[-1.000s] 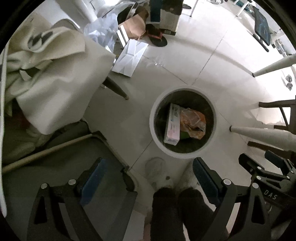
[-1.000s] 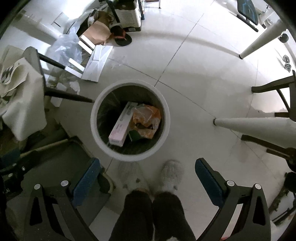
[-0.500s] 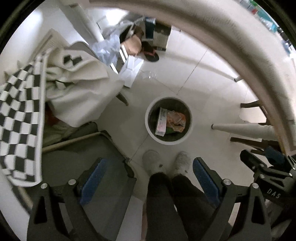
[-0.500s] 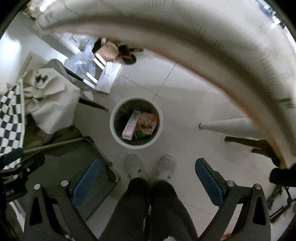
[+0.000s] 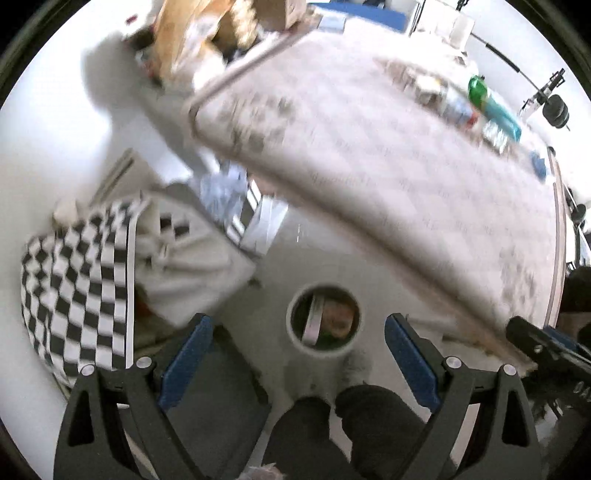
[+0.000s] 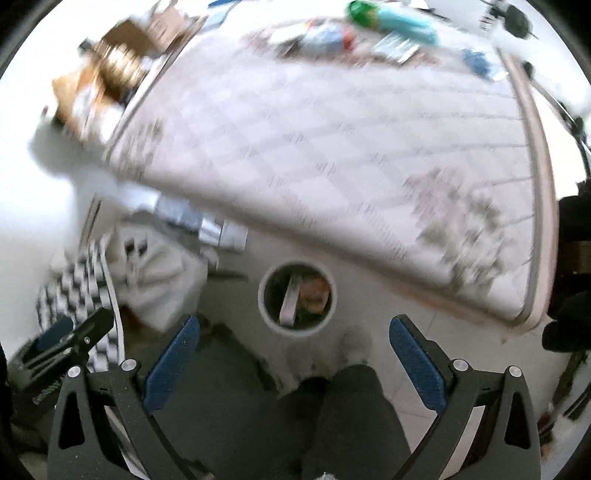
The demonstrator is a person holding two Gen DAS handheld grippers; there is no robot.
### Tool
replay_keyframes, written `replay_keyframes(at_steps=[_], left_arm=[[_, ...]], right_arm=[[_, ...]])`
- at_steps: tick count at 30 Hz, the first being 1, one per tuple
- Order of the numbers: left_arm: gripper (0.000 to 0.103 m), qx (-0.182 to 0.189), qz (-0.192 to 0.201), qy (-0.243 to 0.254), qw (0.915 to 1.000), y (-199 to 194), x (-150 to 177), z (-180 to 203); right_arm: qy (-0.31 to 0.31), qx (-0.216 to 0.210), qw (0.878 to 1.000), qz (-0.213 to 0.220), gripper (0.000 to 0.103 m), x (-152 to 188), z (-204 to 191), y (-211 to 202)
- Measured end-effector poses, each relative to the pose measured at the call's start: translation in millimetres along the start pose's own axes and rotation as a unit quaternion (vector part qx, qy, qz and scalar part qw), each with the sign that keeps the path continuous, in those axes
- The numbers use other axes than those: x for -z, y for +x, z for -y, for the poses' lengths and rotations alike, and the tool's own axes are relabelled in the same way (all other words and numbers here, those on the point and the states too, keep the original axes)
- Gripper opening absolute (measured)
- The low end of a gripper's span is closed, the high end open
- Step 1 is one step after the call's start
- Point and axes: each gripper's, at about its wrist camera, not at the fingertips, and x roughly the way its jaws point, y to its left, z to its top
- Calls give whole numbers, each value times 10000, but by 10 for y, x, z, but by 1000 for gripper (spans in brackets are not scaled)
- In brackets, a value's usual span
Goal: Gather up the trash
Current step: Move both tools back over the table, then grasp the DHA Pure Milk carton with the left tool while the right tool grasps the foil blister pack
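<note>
A round white trash bin (image 5: 295,334) (image 6: 266,314) stands on the floor far below, holding a white box (image 5: 313,323) (image 6: 288,302) and an orange wrapper (image 5: 338,321) (image 6: 313,291). My left gripper (image 5: 297,354) is open high above it, blue pads wide apart and nothing between them. My right gripper (image 6: 293,350) is open too, equally empty. At the far edge of the table (image 5: 369,166) (image 6: 332,147) lie blurred bottles and wrappers, among them a green and teal bottle (image 5: 491,99) (image 6: 391,16).
A black-and-white checkered cloth (image 5: 74,291) (image 6: 74,291) and a beige bag (image 5: 192,254) hang over a chair at left. A person's dark trouser legs (image 5: 332,424) (image 6: 343,417) stand beside the bin. Cardboard boxes (image 5: 207,37) sit past the table's far left corner.
Both grippers have risen from near the bin to above the table edge. The bin has shrunk in view and the tabletop with its litter has come into sight. Jaws stay open.
</note>
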Motion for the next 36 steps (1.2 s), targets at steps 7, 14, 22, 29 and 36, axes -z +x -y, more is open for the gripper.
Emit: replay_keyframes(at_steps=[7, 14, 22, 29, 36], left_arm=[[95, -290, 224, 143, 9992, 362, -1053, 608], [95, -411, -399, 138, 9983, 1323, -1919, 1035], [95, -274, -623, 438, 9967, 1839, -2391, 1161], [96, -380, -827, 1173, 9889, 2032, -2421, 1302], [96, -677, -415, 2977, 9513, 1703, -2436, 1865]], right_arm=[[1048, 297, 9931, 428, 103, -1516, 833, 101], [1639, 416, 9854, 186, 103, -3065, 1442, 925], [1544, 825, 9845, 95, 92, -3958, 1375, 1615], [713, 1186, 9903, 159, 69, -3864, 1194, 1677], [1074, 1044, 9882, -316, 69, -3380, 1997, 1493]])
